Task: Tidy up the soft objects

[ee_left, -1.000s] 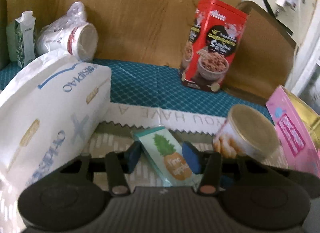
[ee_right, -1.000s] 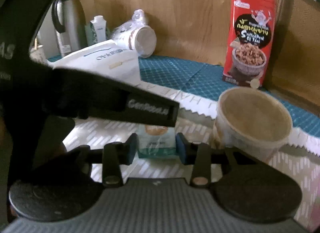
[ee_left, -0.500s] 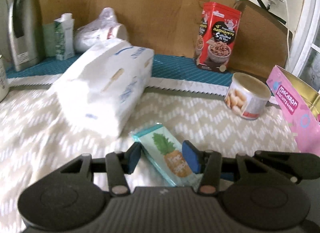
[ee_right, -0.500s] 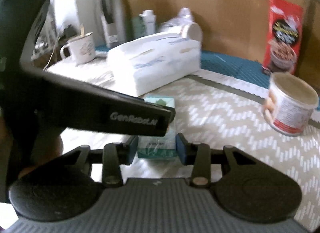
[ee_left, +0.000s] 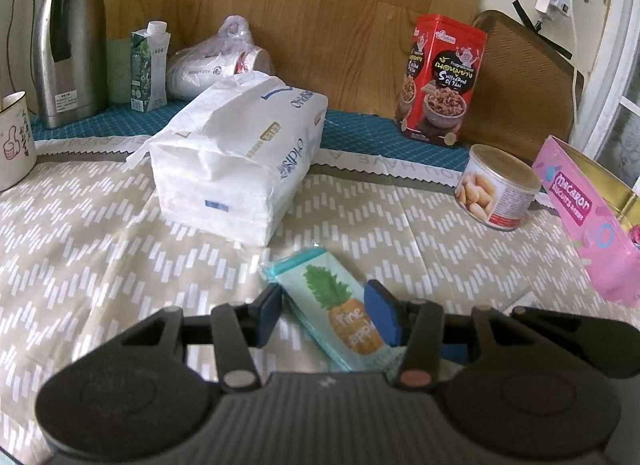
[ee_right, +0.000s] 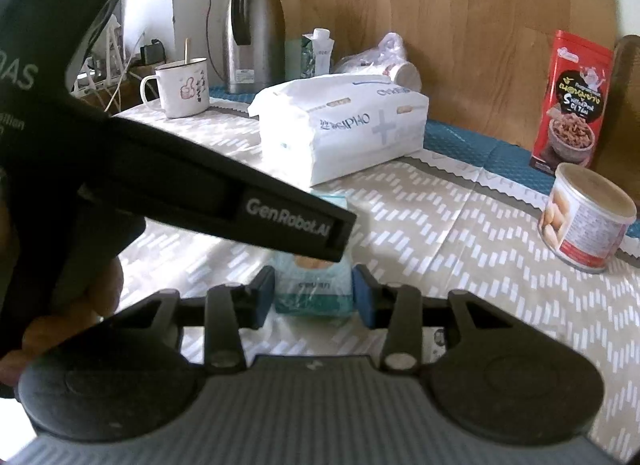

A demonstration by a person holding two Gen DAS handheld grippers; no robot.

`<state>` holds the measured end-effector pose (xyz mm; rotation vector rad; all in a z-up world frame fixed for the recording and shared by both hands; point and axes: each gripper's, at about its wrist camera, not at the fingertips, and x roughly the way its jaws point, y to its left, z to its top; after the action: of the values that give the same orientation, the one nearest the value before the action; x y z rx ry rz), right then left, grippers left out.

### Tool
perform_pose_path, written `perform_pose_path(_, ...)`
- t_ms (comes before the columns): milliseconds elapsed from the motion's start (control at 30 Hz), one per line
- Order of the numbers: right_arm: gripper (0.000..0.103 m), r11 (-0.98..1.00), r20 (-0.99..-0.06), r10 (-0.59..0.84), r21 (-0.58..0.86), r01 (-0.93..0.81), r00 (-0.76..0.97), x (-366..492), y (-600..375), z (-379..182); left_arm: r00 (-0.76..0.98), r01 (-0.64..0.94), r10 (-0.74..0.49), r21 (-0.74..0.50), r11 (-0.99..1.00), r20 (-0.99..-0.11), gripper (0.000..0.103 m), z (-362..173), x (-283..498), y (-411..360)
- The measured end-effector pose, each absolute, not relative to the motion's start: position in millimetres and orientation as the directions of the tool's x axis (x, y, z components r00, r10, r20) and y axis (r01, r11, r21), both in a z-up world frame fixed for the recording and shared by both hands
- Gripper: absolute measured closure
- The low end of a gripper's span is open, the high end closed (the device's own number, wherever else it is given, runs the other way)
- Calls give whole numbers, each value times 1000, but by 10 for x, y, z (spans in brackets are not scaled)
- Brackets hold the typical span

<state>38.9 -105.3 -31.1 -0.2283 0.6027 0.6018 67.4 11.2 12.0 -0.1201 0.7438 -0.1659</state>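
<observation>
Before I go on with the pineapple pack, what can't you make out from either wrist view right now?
- Pineapple pack: near end hidden behind the left gripper body, left wrist view; whether the pads touch it is unclear.
- Same pack, right wrist view: top covered by the other gripper's black bar; right gripper contact unclear.
- Pink macaron box: cut off by the right edge.
- Mug: cut off at the left edge.

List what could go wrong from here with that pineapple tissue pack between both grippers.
1. The pineapple tissue pack lies skewed between the left gripper pads, so it may twist or slip if squeezed.
2. The right gripper brackets the same pack; pulling both ways could tear the soft wrapper.
3. The biscuit can and pink macaron box sit near; a sideways swing could knock them.
</observation>
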Motion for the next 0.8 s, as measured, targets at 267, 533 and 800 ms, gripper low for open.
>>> perform_pose_path(267,53,816,-577,451,-43,-576,681,362,-1009,-334,733,120,-194,-157,980,-652,52,108,653,132)
perform_pose_path(533,50,825,-578,443,-37,-564,685,353,-1010,-328,733,130,-212,-173,976,-646,46,89,669,197)
perform_pose_path(800,55,820,-574,434,-68,-569,694,172,-825,-336,734,131,-220,-184,974,-642,49,74,571,420)
